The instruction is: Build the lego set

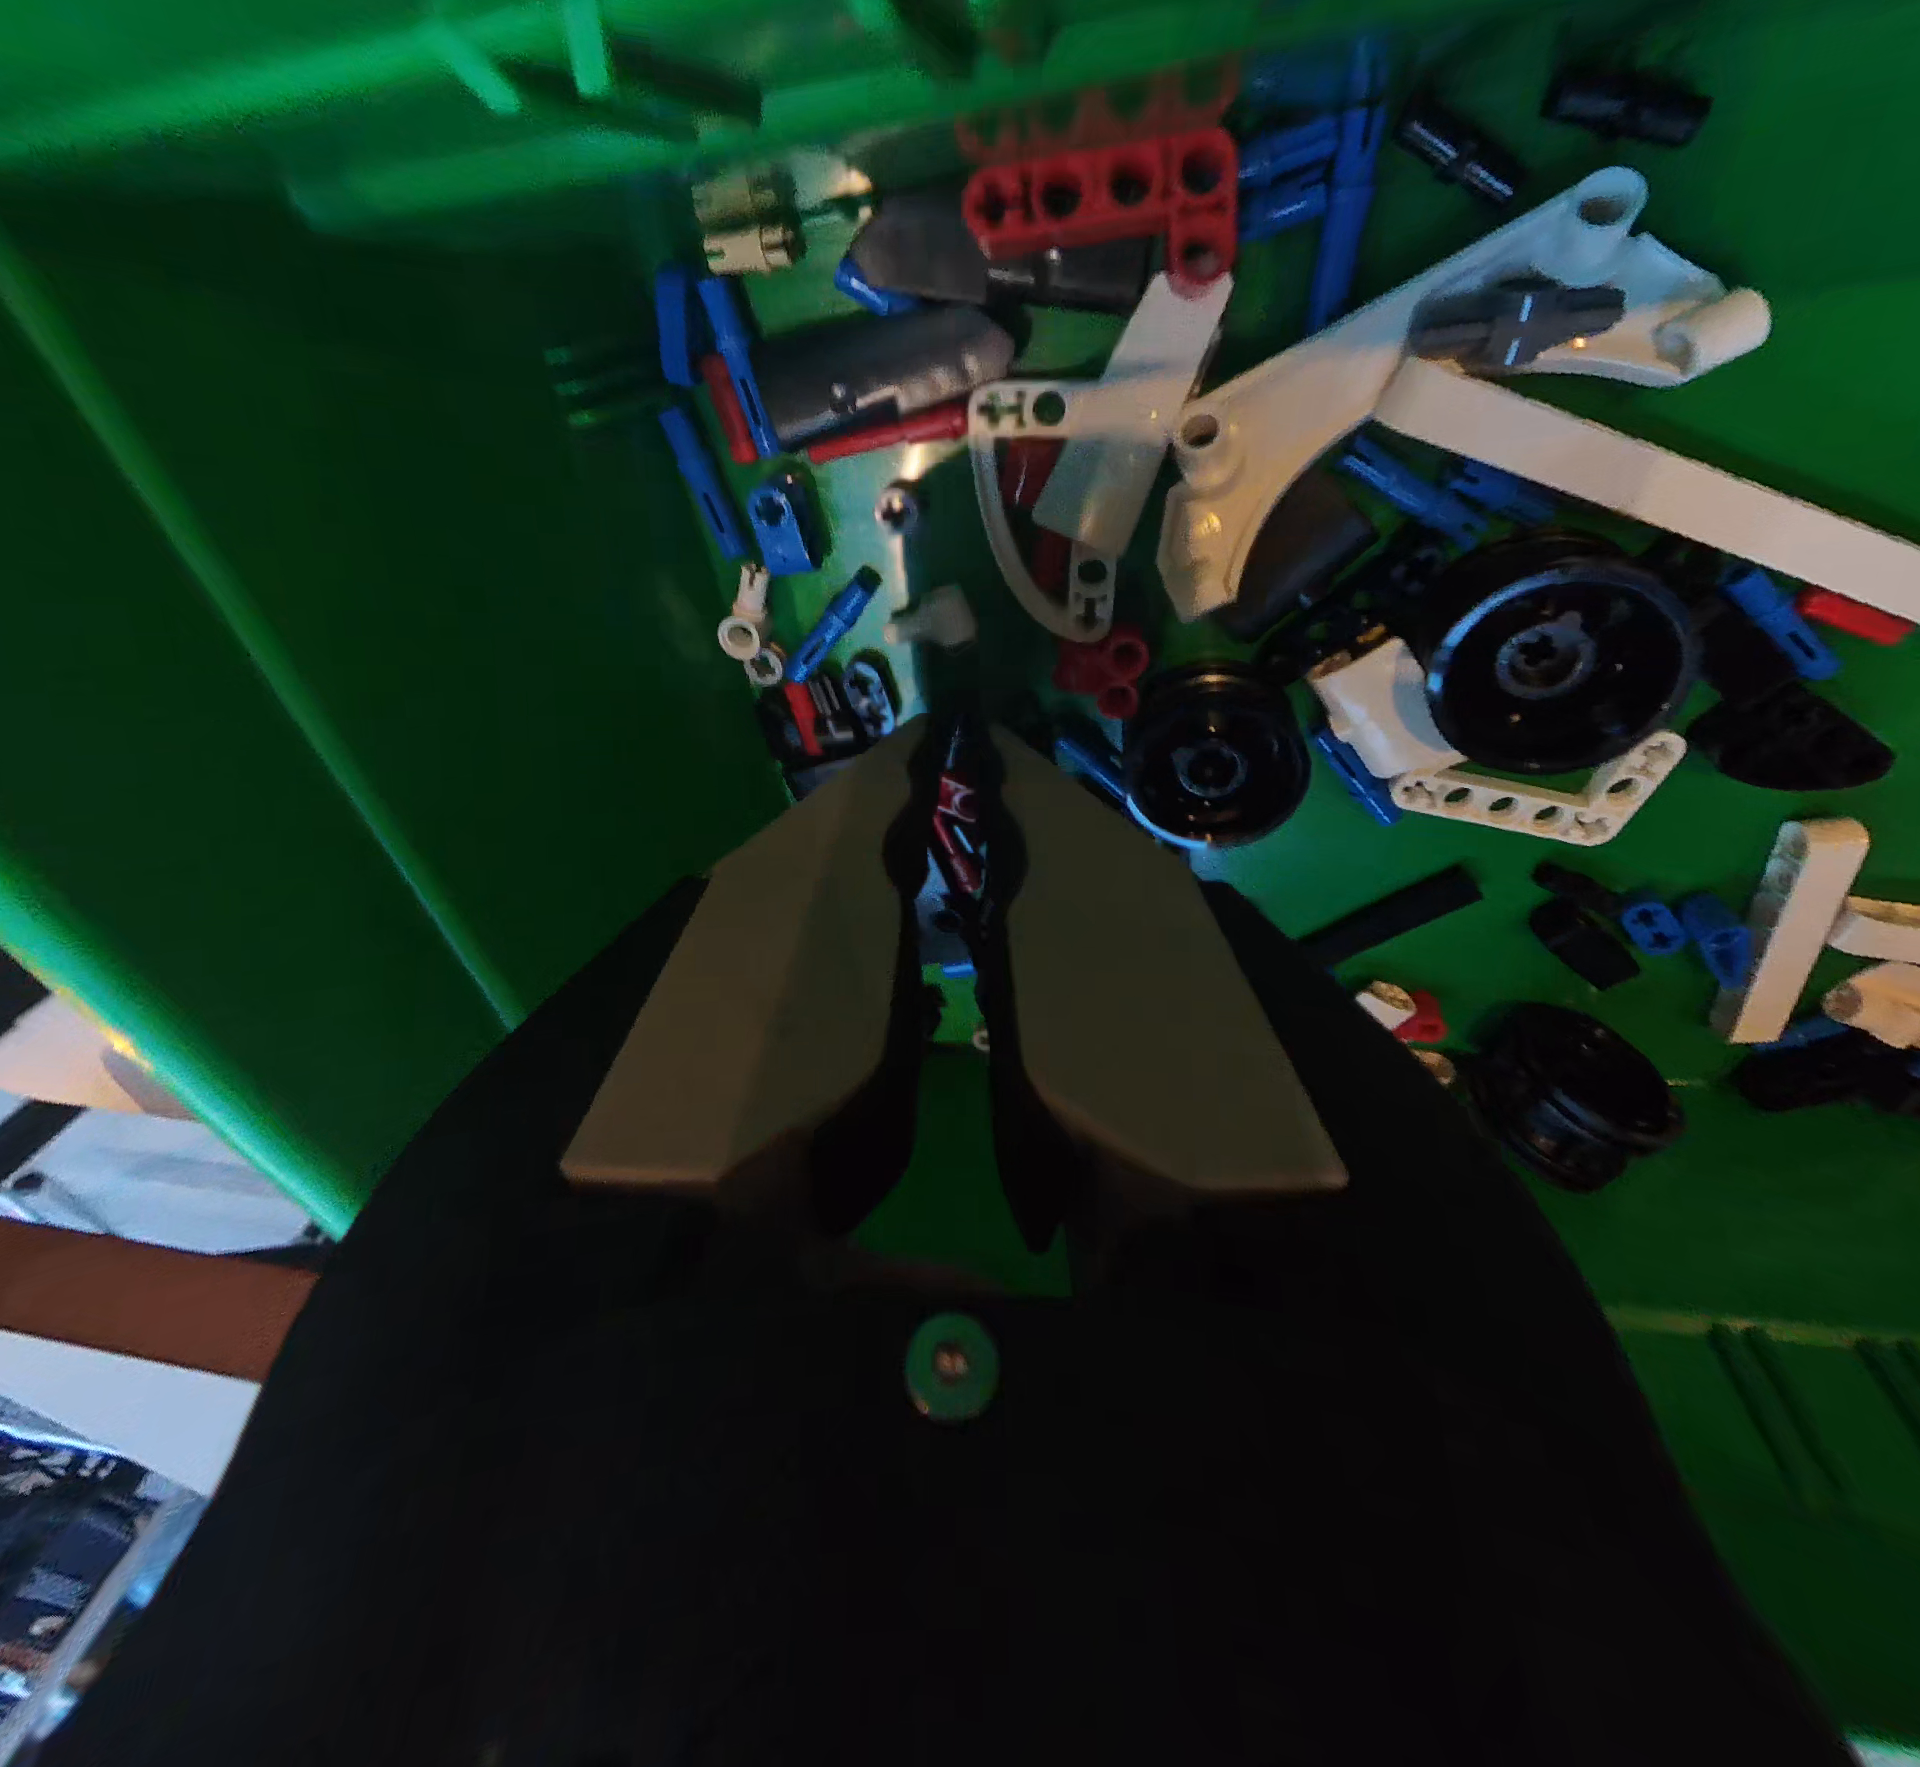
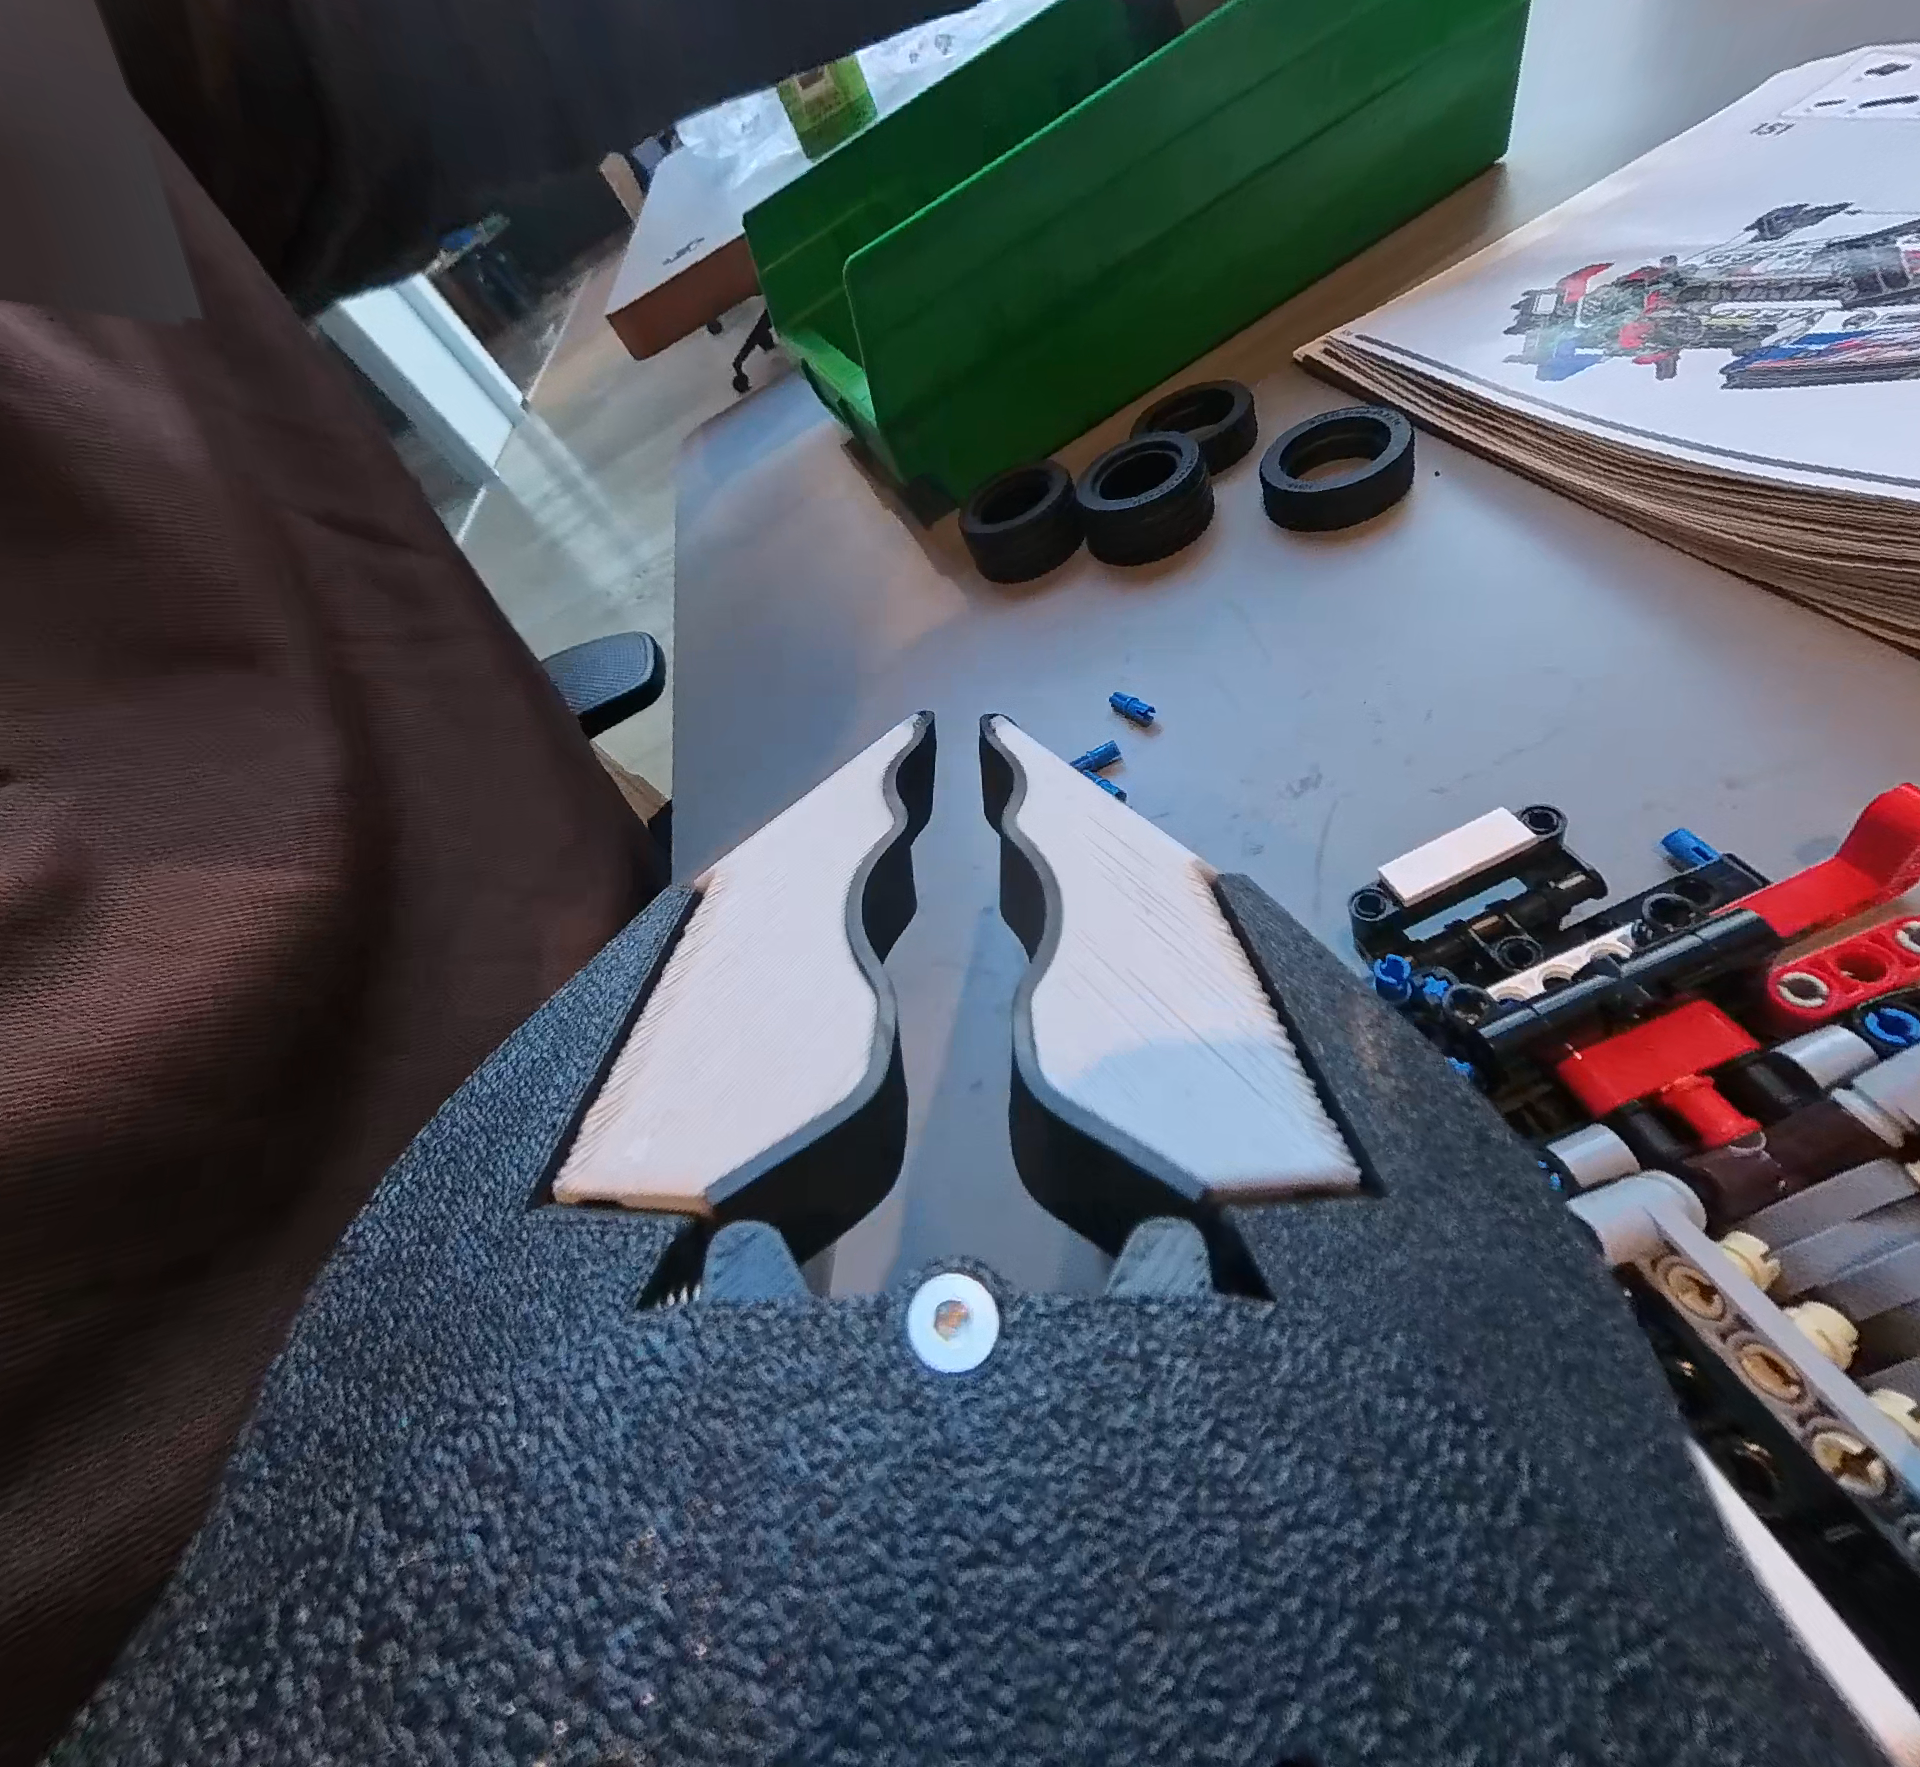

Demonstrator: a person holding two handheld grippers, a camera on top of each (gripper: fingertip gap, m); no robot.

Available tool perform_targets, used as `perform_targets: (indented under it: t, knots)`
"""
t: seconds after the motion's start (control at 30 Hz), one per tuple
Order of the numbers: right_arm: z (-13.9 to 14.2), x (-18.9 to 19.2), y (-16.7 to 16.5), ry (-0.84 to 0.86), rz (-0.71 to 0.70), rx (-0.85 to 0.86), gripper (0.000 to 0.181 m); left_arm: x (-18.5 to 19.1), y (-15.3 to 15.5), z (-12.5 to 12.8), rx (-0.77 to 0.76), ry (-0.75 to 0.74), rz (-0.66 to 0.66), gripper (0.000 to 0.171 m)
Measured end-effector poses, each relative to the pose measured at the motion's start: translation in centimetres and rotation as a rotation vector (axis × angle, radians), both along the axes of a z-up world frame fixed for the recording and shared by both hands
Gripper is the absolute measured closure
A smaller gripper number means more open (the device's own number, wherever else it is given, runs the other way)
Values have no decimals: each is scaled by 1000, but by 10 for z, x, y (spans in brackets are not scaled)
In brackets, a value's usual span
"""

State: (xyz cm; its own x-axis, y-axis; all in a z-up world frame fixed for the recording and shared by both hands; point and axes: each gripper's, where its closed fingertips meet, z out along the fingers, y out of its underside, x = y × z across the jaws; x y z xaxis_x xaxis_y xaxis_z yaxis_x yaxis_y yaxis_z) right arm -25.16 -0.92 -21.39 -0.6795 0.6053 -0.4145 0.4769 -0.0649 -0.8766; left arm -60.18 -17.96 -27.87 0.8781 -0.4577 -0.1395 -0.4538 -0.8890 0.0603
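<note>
Hard to read: my left gripper (image 1: 961, 761) sits inside the green bin (image 1: 312, 522), its jaws drawn narrow around a thin dark piece with red markings (image 1: 958, 818); I cannot tell whether it is actually gripped, nor what kind of part it is. The bin's far wall is blurred.

Left wrist view only: loose parts on the bin floor, among them a red beam (image 1: 1101, 195), white curved panels (image 1: 1455, 335), black wheel hubs (image 1: 1558, 668) and blue pins (image 1: 717, 429).

Right wrist view only: my right gripper (image 2: 956, 730), jaws slightly apart and holding nothing, above the grey table (image 2: 1299, 678); four black tyres (image 2: 1143, 481) beside the bin (image 2: 1143, 263); the open instruction booklet (image 2: 1662, 346); the partly built model (image 2: 1662, 1042), cut off at the right edge; a brown sleeve (image 2: 312, 574) filling the left.
</note>
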Motion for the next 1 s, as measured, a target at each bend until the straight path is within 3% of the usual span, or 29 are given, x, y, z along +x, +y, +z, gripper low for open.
perform_targets:
  t: [0.17, 0.3, 0.43, 0.5, 0.57, 0.63, 0.8, 1.0]
  knots:
    - [1, 4, -3, 17, 14, 7, 174, 11, -1, 27, 104, 26, 71, 169]
    - [1, 6, -5, 51, 1, 45, 174, 32, 12, 84, 237, 160, 67, 169]
    - [3, 11, -7, 81, -19, 69, 175, 112, 61, 147, 457, 146, 58, 169]
    - [6, 14, -6, 109, -33, 77, 176, 174, 95, 159, 538, 60, 35, 169]
    - [8, 17, -6, 130, -45, 90, 180, 223, 123, 147, 533, 42, -22, 169]
    - [8, 20, -6, 140, -46, 107, 180, 252, 146, 116, 485, 32, -45, 170]
    - [9, 29, -3, 160, -61, 138, 181, 267, 171, 31, 296, -37, -30, 169]
    - [10, 40, -1, 170, -75, 165, 181, 275, 172, -4, 189, -78, -27, 169]
